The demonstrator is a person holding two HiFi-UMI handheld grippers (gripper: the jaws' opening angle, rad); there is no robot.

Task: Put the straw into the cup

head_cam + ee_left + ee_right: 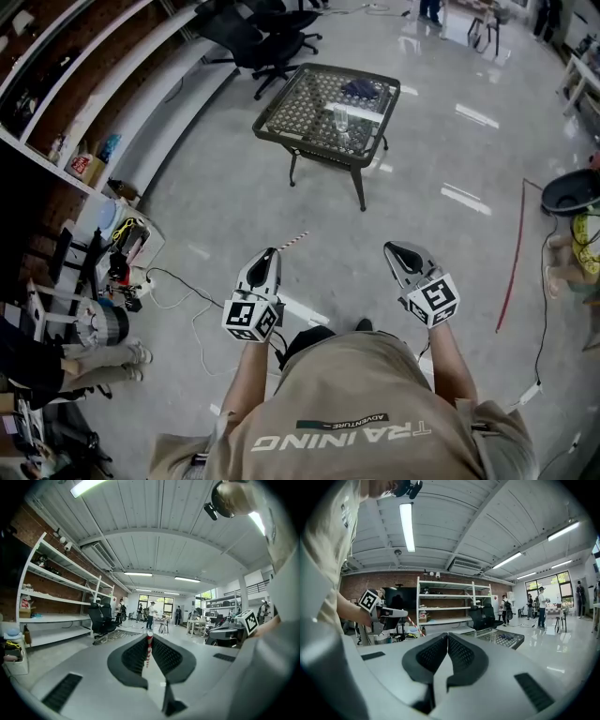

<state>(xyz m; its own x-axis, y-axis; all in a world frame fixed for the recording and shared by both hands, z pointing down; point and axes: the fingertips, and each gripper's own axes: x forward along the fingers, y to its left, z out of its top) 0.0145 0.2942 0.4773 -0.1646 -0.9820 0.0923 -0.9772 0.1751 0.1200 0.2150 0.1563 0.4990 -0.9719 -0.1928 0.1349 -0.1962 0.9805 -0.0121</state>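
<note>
A red-and-white striped straw (149, 648) stands upright between the jaws of my left gripper (149, 641), which is shut on it. From above, the straw (294, 241) pokes forward out of the left gripper (272, 251). My right gripper (392, 248) is beside it at about the same height, and its jaws (447, 637) are shut with nothing between them. What looks like a clear cup (339, 118) stands on the glass-topped table (281, 105), well ahead of both grippers. The right gripper view shows the left gripper (389, 613) and straw (415, 626) at its left.
A dark blue object (361, 88) lies on the far side of the table (499, 638). Black office chairs (262, 37) stand beyond it. White shelves (84, 103) line the brick wall at left, with cables and clutter (127, 262) on the floor below. People stand far off.
</note>
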